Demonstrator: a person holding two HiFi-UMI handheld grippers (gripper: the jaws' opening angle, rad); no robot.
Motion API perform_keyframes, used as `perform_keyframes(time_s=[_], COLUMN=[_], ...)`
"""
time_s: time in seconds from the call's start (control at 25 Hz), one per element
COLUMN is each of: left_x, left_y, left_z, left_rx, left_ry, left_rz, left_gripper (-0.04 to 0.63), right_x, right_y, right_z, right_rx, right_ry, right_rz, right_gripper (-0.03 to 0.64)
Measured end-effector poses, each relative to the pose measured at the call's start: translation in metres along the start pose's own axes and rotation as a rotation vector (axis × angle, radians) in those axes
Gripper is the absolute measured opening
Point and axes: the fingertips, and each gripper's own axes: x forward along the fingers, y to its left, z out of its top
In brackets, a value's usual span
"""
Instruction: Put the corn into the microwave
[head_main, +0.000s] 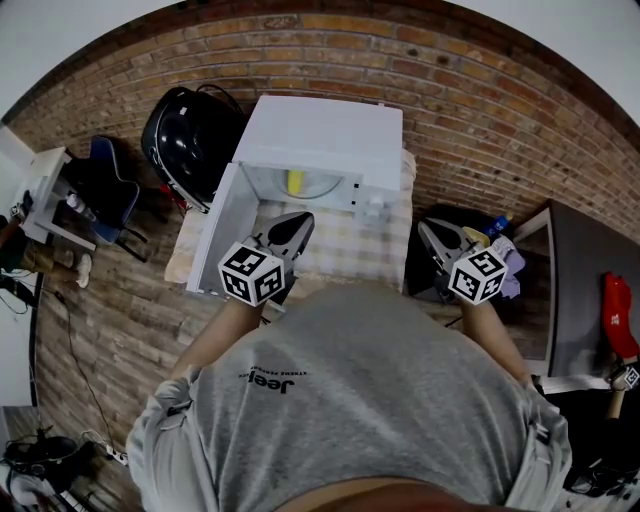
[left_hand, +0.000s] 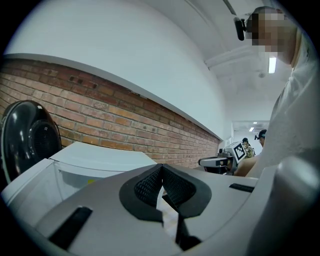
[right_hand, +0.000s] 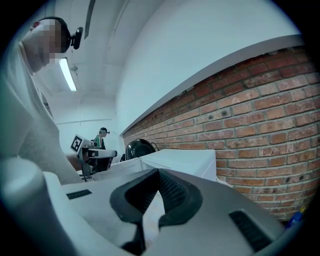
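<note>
One corn (head_main: 295, 181) sits inside the one open microwave (head_main: 325, 135) at your bench's (head_main: 330, 262) far edge. Your left gripper (head_main: 296, 222) and right gripper (head_main: 426, 229) are both closed and empty. Your shirt (head_main: 360, 420) reads "Jeep".

The person wears a grey short-sleeved T-shirt (head_main: 350, 400) with a small dark "Jeep" print on the chest, and the sleeves end in stitched hems. A small black camera (left_hand: 241, 27) sits on the head. The left gripper (head_main: 292, 228) and the right gripper (head_main: 428, 232) look alike: each has a smooth light grey shell with narrow dark slots (left_hand: 70, 227), 2 black fingers (left_hand: 145, 187) with a fine ribbed surface, and 1 white cube (head_main: 250, 273) with black square markers at the back
</note>
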Motion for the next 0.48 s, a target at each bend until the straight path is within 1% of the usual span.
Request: perform_keyframes(time_s=[0.48], left_x=[-0.0024], left_y=[-0.0041], left_z=[0.0021], left_rx=[0.001], left_ry=[-0.009], left_rz=[0.0], left_gripper=[0.018], right_x=[-0.0007], right_y=[-0.0009], right_z=[-0.0021], right_rx=[0.002], right_ry=[-0.003], right_rz=[0.002], right_gripper=[0.018])
